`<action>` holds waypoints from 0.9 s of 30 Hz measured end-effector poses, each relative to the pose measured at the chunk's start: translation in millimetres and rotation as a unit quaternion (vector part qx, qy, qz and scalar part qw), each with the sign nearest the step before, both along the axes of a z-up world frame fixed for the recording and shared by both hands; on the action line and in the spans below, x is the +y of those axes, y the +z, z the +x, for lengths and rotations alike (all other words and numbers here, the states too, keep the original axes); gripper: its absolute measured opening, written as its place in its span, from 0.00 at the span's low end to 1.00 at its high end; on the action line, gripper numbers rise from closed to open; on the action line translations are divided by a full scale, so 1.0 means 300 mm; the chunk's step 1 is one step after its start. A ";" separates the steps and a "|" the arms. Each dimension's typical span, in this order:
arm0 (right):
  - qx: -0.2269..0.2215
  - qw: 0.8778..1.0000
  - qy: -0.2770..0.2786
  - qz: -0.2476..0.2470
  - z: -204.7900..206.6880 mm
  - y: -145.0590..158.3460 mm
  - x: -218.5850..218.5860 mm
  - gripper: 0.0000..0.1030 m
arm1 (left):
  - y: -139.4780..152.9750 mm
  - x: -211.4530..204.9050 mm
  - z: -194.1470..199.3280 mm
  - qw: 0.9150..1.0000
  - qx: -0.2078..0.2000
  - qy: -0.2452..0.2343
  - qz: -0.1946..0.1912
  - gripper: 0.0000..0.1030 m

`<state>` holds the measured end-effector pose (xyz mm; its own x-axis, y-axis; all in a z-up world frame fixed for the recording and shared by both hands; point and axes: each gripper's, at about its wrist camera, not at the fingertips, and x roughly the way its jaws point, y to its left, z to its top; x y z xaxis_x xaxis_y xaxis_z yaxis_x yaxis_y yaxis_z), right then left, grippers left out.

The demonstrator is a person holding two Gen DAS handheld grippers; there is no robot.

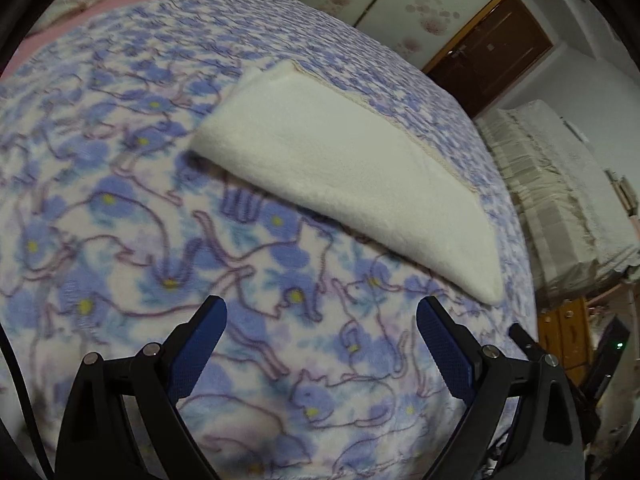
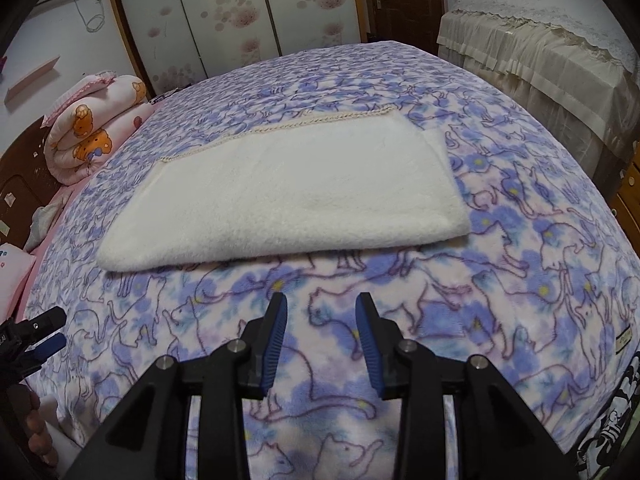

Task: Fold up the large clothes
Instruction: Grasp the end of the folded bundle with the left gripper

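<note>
A cream-white fleecy garment with a crocheted trim along its far edge (image 2: 280, 188) lies folded into a flat, thick rectangle on the bed, resting on a plush blanket printed with blue flowers and outlined cats (image 2: 520, 264); it sits toward the middle of the bed, well apart from both tools; the right tool (image 2: 321, 310) hovers over bare blanket just short of the garment's near folded edge, its 2 blue-padded jaws partly spread with nothing between them; the left tool (image 1: 321, 312) hangs over the blanket near the garment's narrow end, its jaws spread wide and likewise empty; a rolled pink quilt with orange bear prints (image 2: 96, 128) sits by the headboard, clear of the work; judging by the neat stack, the fold looks largely done, though 1 more fold may remain; the risks from here lie in the soft layers: a tool dipping too low could pinch the plush blanket along with the garment and drag both; gripping only the top layer could peel the stack open; lifting 1 end ahead of the other could skew the edges and let the thick fleece slump out of alignment.
</note>
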<state>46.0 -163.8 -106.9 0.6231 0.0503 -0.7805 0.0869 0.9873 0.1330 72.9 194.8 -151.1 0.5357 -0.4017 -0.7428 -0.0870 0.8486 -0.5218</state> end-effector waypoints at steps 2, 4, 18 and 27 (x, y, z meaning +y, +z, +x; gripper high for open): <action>-0.002 1.000 0.005 -0.001 0.013 -0.011 0.015 0.35 | -0.039 -0.004 0.032 0.999 -0.002 -0.005 -0.033 0.92; -0.005 1.000 0.011 -0.002 0.028 -0.023 0.027 0.35 | -0.087 -0.003 0.076 0.998 -0.005 -0.005 -0.066 0.92; -0.018 0.999 0.045 0.004 0.265 -0.139 0.112 0.35 | -0.322 0.026 0.434 0.993 -0.027 0.045 -0.110 0.92; -0.064 0.995 0.073 0.001 0.471 -0.142 0.183 0.35 | -0.319 0.015 0.700 0.989 -0.054 0.087 -0.104 0.92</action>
